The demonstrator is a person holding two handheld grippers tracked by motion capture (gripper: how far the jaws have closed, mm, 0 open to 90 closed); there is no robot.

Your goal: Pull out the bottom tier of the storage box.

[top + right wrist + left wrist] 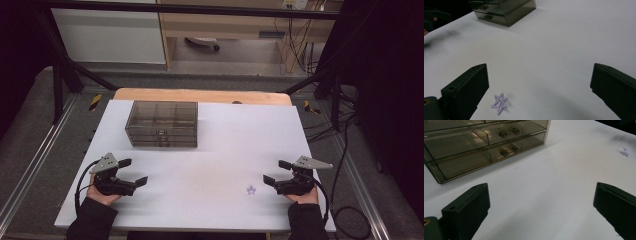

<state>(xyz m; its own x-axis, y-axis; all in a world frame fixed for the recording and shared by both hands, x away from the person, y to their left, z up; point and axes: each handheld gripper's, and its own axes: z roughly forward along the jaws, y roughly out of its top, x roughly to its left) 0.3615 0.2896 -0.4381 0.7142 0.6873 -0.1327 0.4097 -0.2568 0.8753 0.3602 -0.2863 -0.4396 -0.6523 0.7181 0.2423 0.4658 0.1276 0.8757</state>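
Right gripper [270, 171] and left gripper [133, 172] spread wide, empty, resting on desk [210, 150]; start step: reach for purple star [251, 190].

From up here I see the white table [215, 150] filling the middle of the frame, a strip of bare wood showing along its far edge. A smoky clear drawer box [162, 124] stands left of centre in the upper part of the table. My left tongs [134, 172] sit at lower left, jaws spread wide with nothing between them, pointing toward the right. My right tongs [276, 171] sit at lower right, jaws equally wide, pointing left. A small purple star [251, 190] lies flat on the table just left of the right tongs, apart from them.
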